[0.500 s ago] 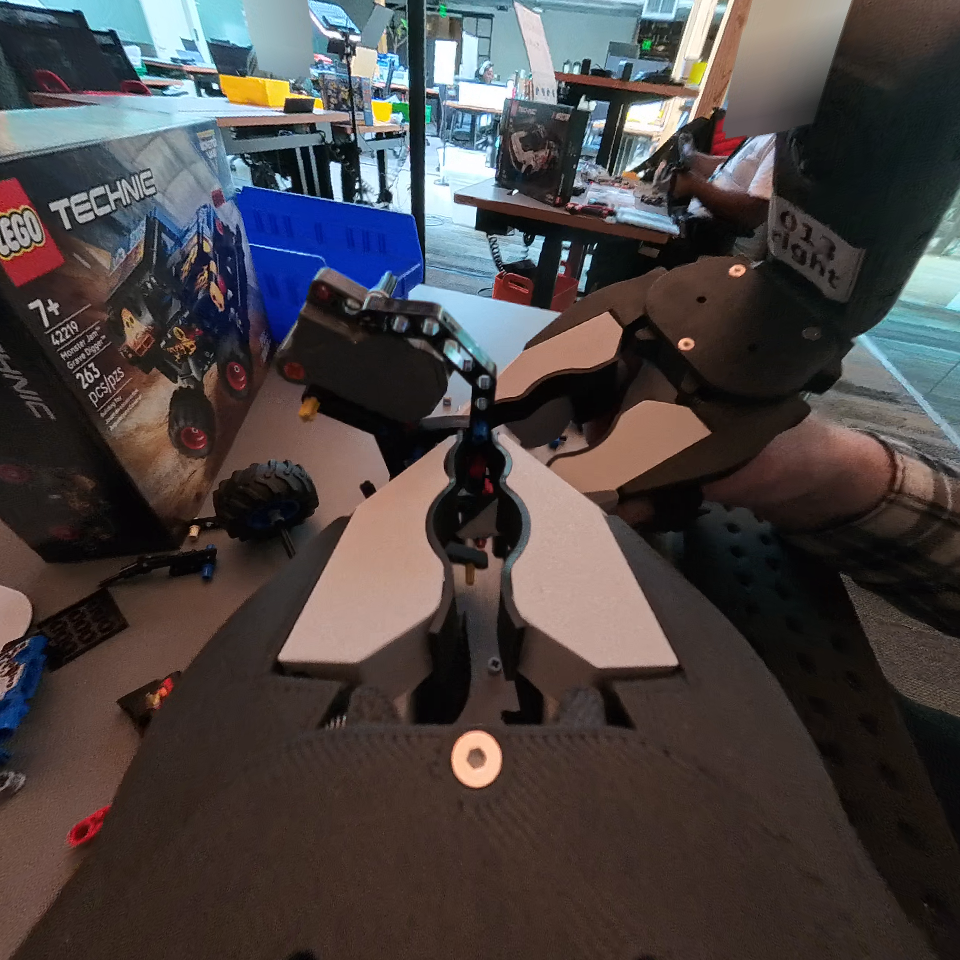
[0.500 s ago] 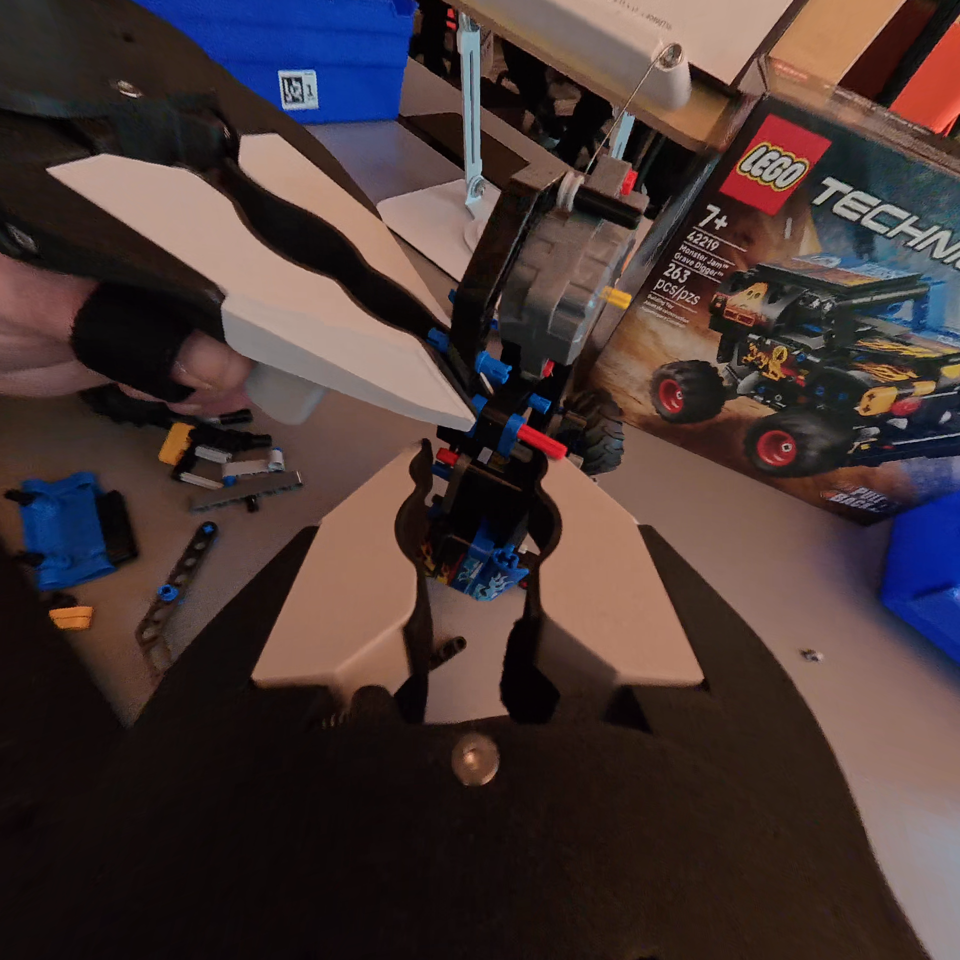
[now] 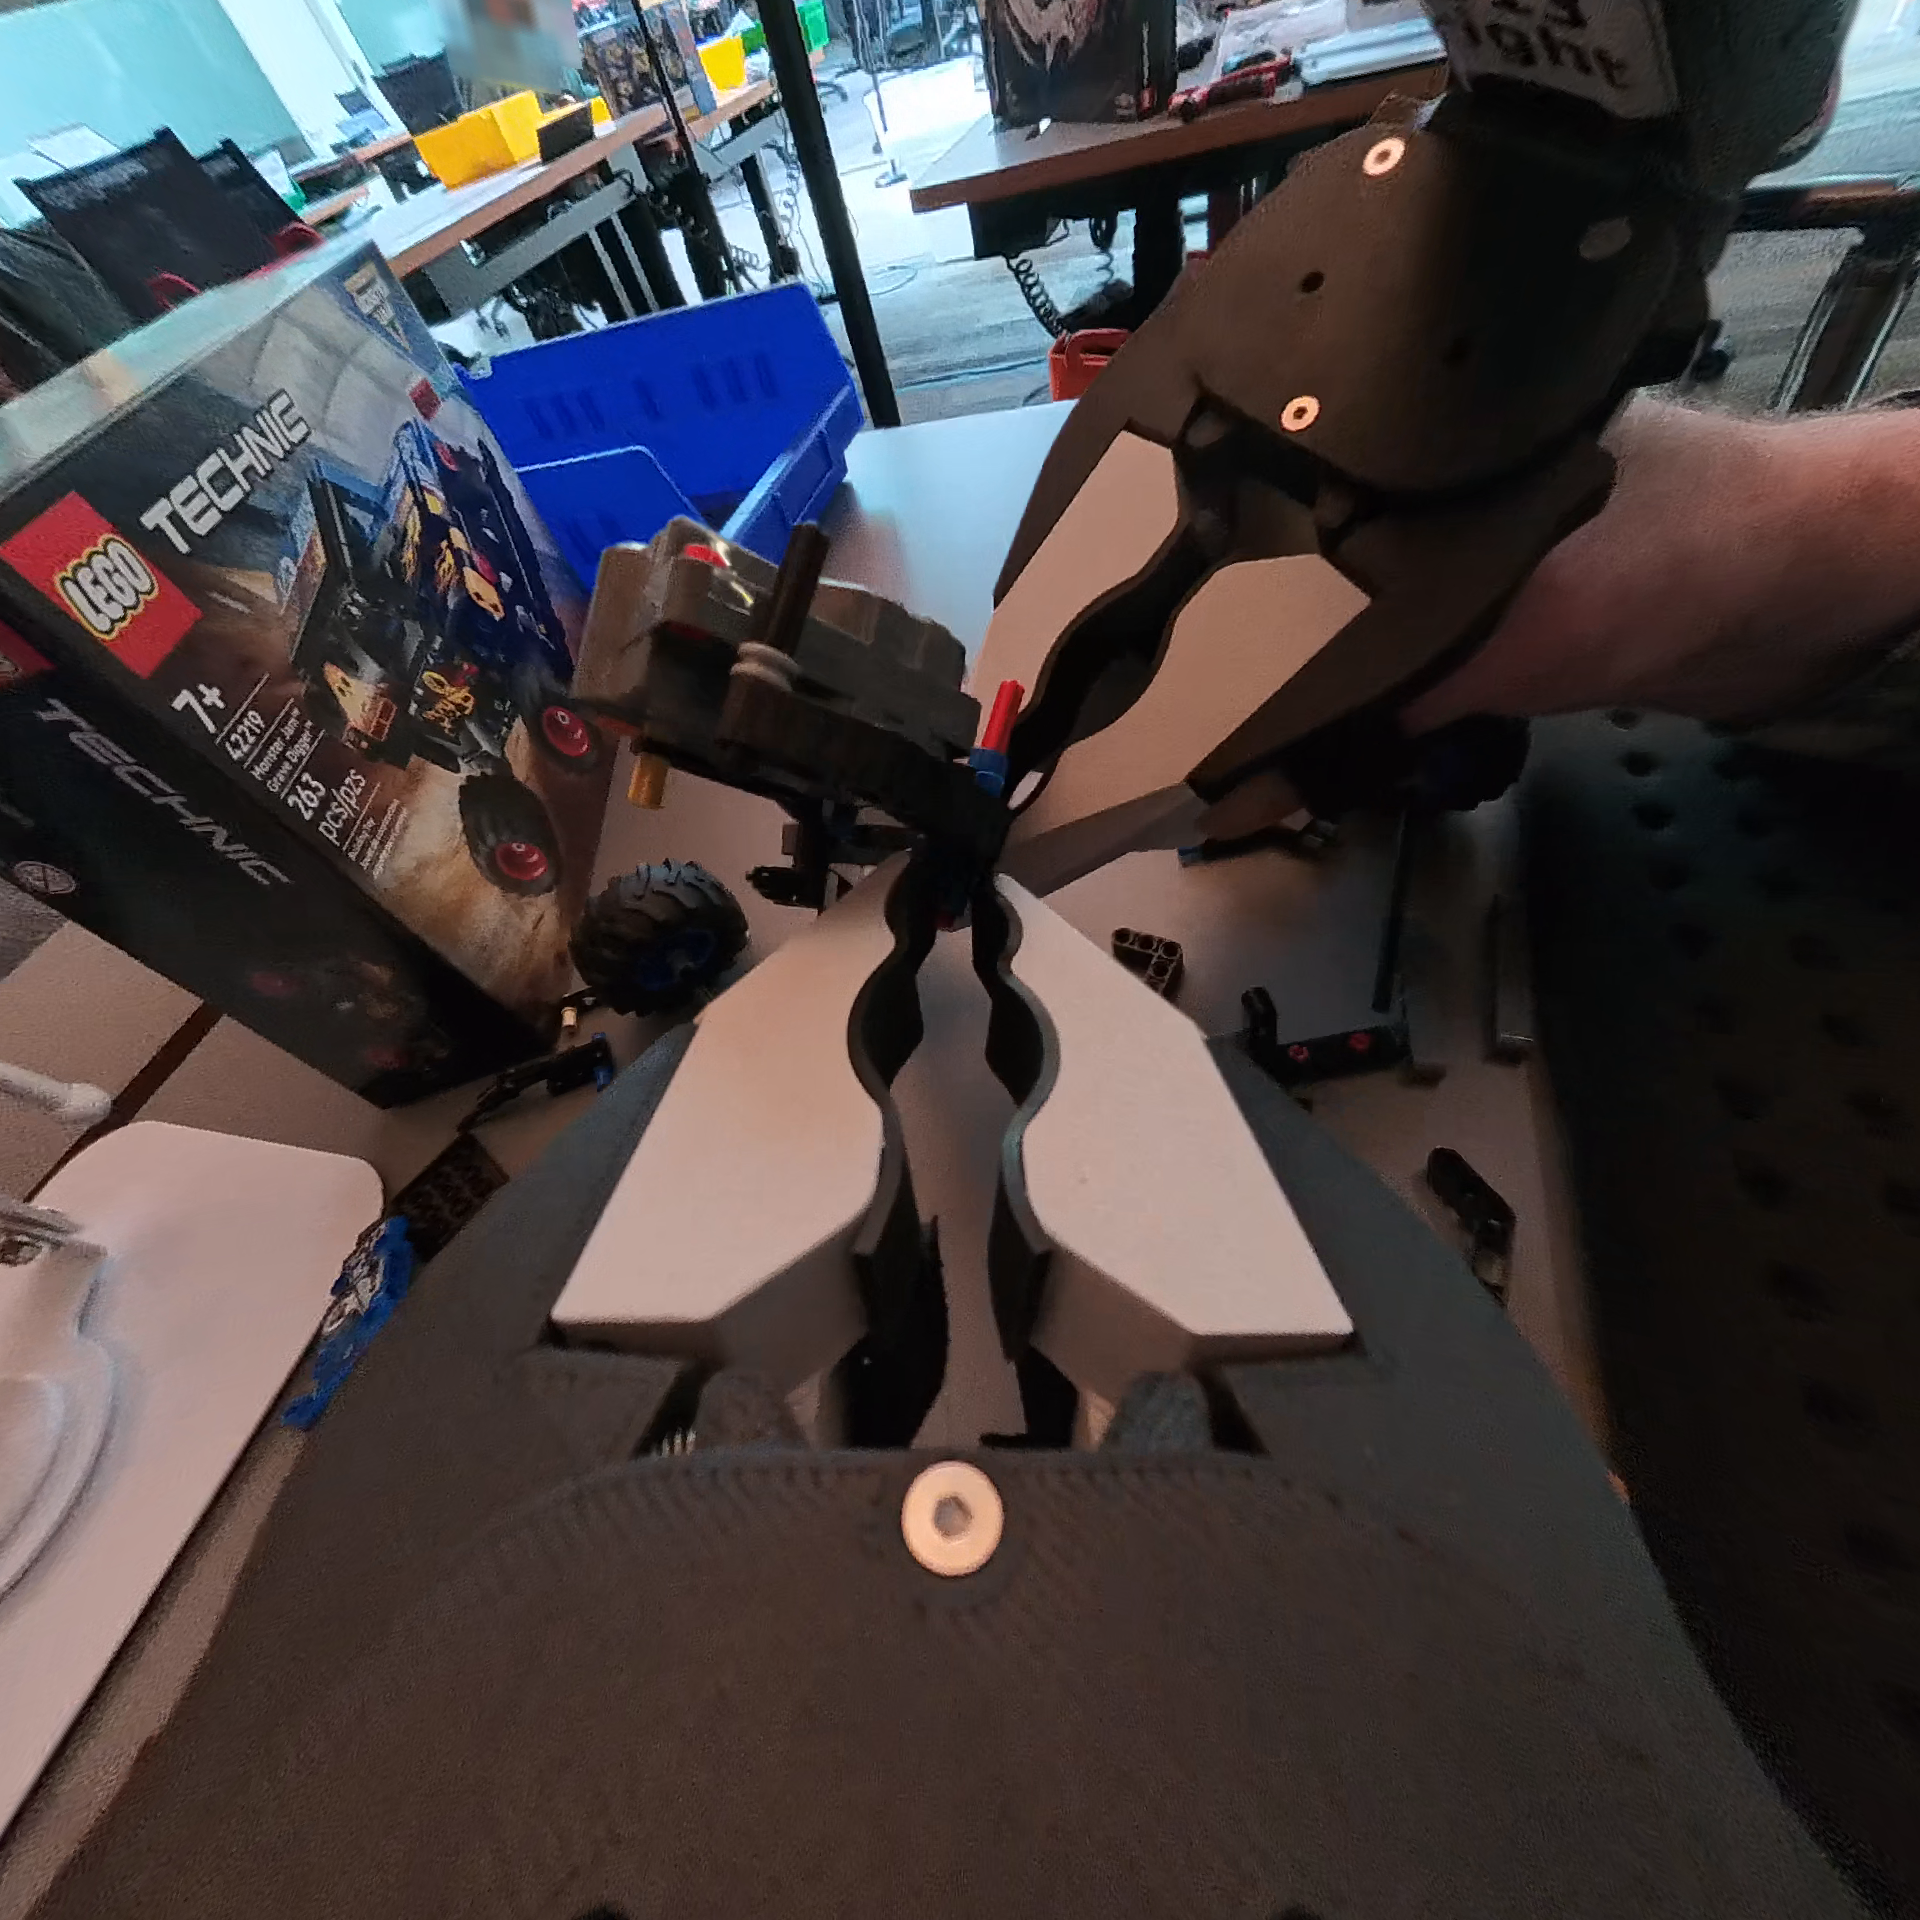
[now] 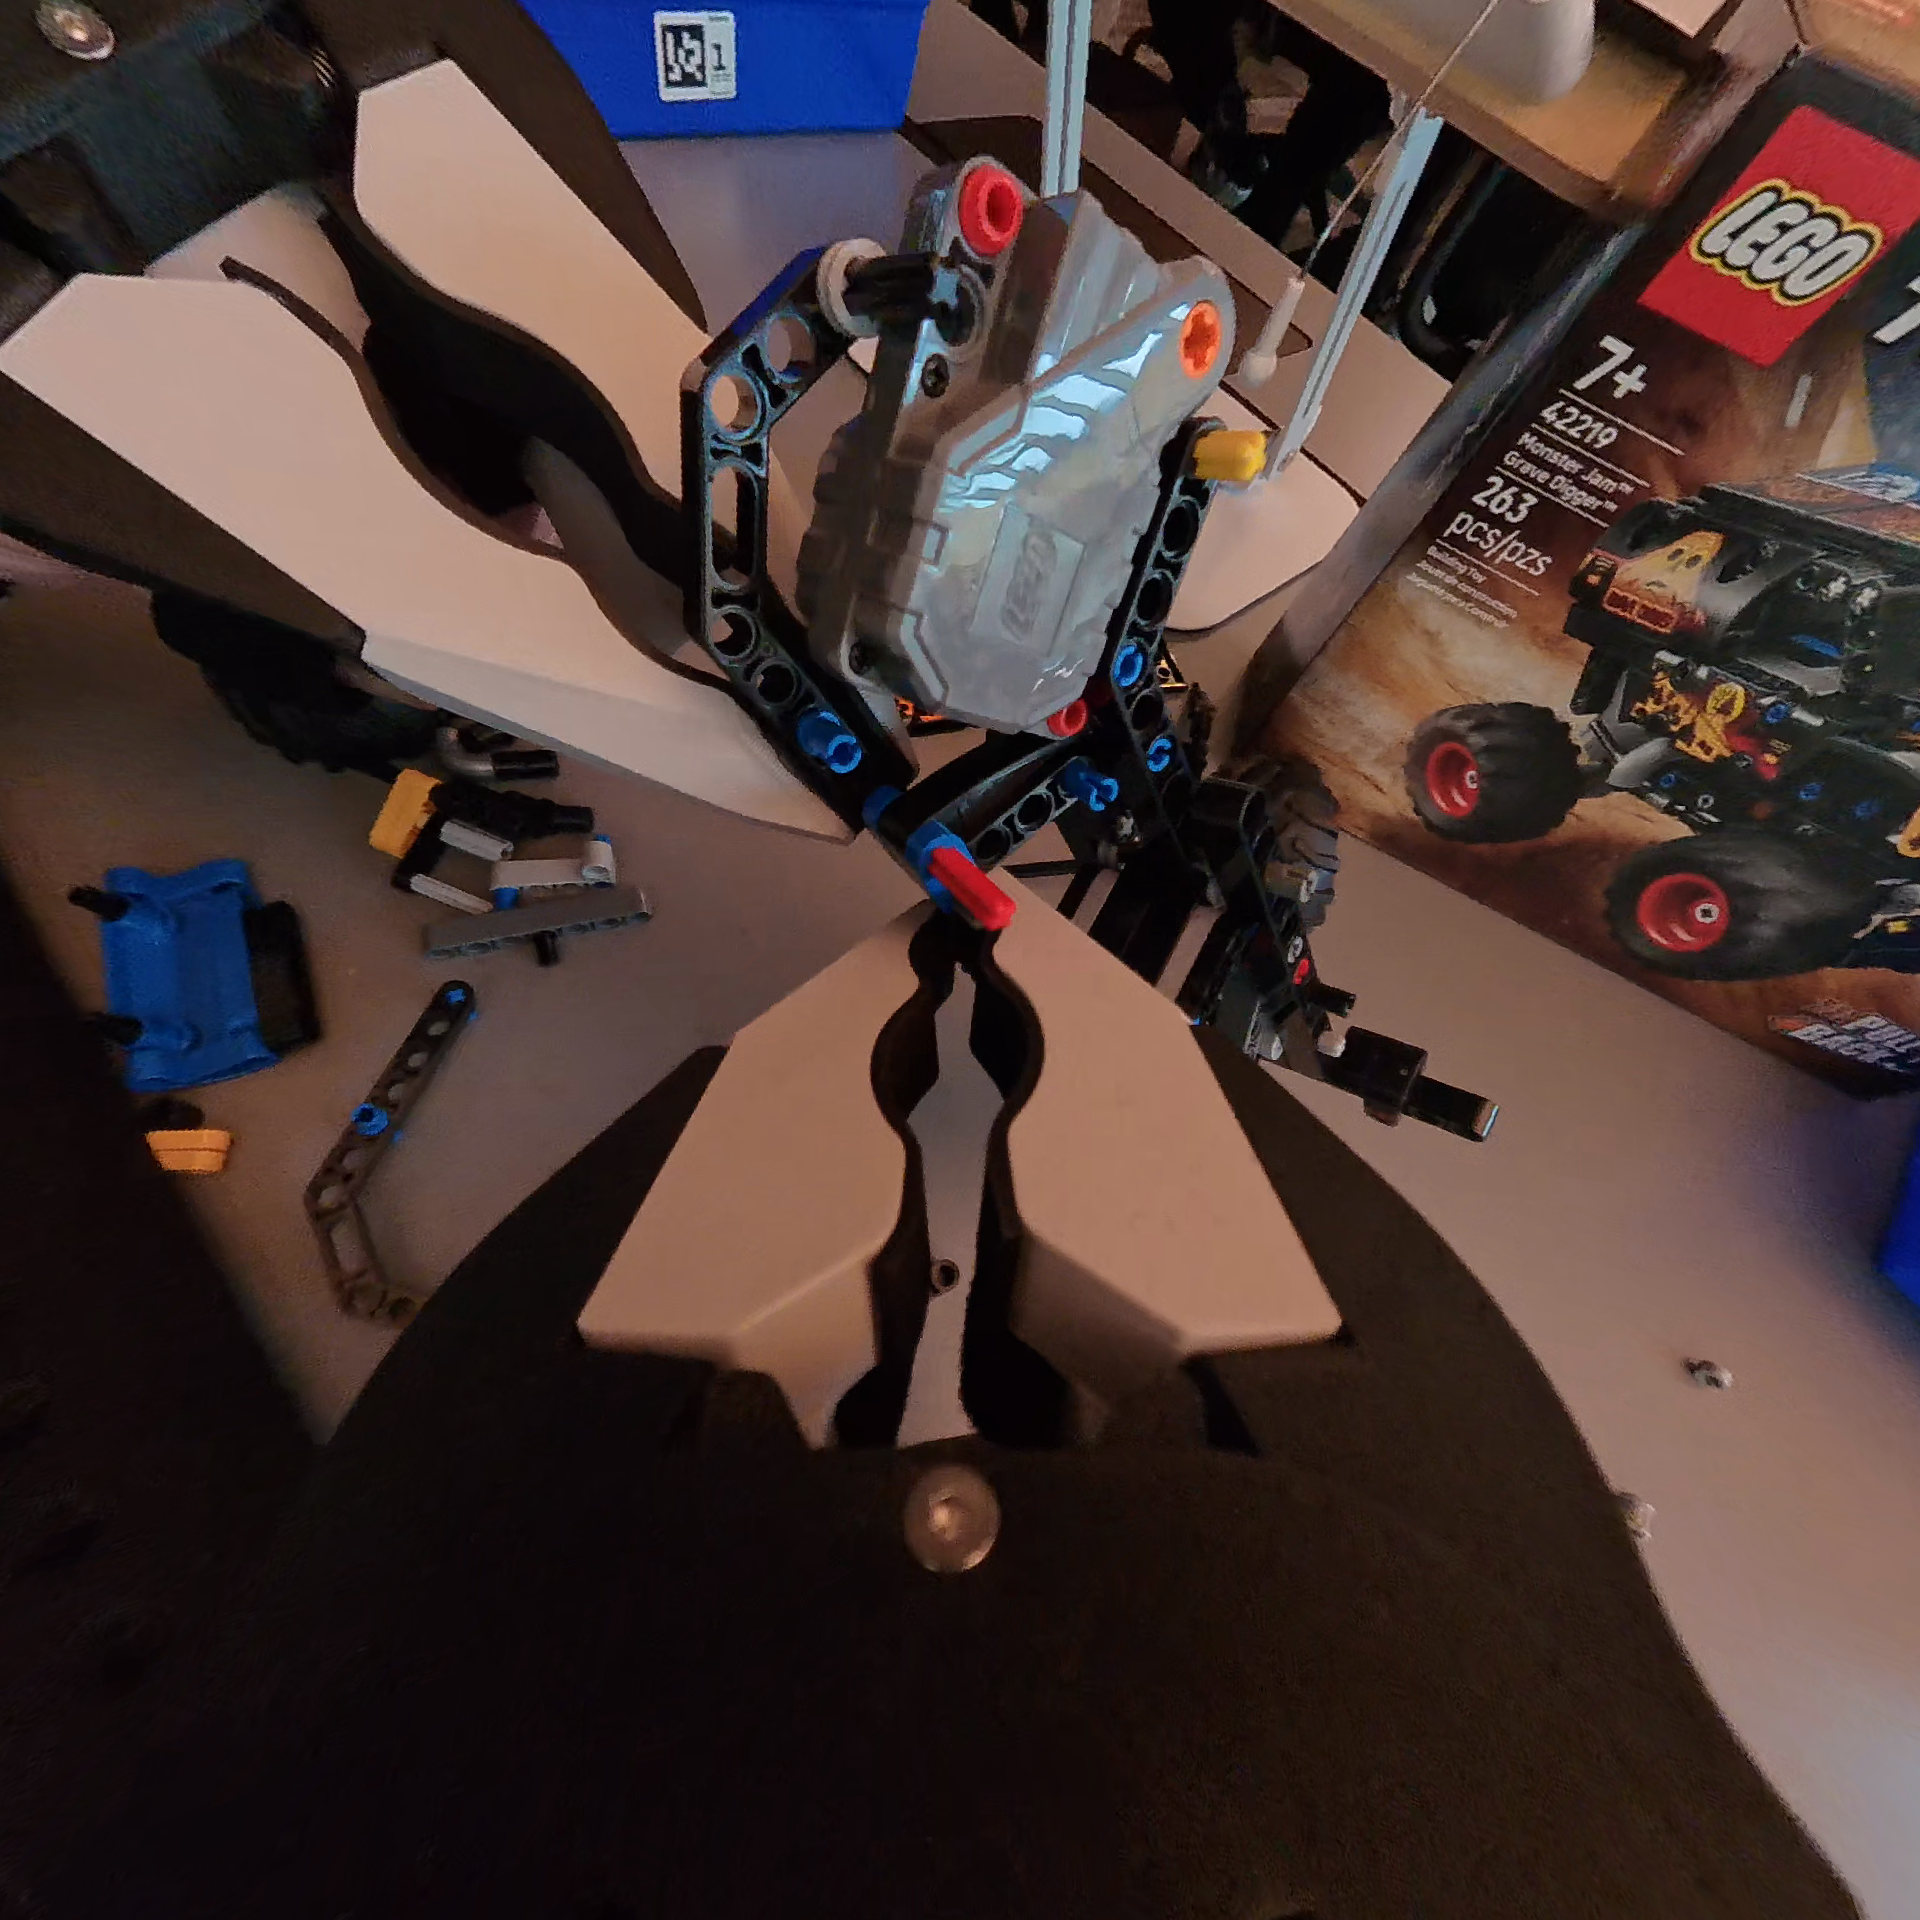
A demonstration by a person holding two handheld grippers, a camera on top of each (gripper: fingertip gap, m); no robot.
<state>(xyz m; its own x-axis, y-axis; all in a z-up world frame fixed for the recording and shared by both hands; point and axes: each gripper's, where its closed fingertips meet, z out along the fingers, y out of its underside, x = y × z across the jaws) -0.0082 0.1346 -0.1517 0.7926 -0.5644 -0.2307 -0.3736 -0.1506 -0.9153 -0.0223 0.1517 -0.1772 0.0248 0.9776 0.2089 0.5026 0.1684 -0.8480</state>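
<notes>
A toy brick assembly, a grey ribbed block (image 3: pixel 790 644) in a black holed-beam frame (image 4: pixel 727 520) with blue and red pins, hangs above the grey table (image 3: pixel 1299 914). My left gripper (image 3: pixel 948 891) is shut on the frame's lower black end from below. My right gripper (image 4: pixel 954 935) is shut on the same end, just under a red pin (image 4: pixel 971 894). In the left wrist view the right gripper (image 3: pixel 1013 800) comes in from the upper right, held by a hand (image 3: pixel 1714 582). In the right wrist view the left gripper (image 4: pixel 831 821) comes in from the upper left. The grey block (image 4: pixel 1008 488) shows its broad face there.
A toy set box (image 3: pixel 270 665) stands left, with a black tyre (image 3: pixel 660 935) at its foot and a blue bin (image 3: pixel 675 416) behind. Loose parts lie on the table: a blue panel (image 4: pixel 187 966), a bent black beam (image 4: pixel 384 1143), a black sub-assembly (image 4: pixel 1299 997). A white lamp base (image 3: pixel 187 1247) sits near left. The grippers are tip to tip, or close to it.
The assembly has swung over: the grey block now lies flatter in the left view and shows its broad face in the right view. Both grippers now pinch it at their very tips.
</notes>
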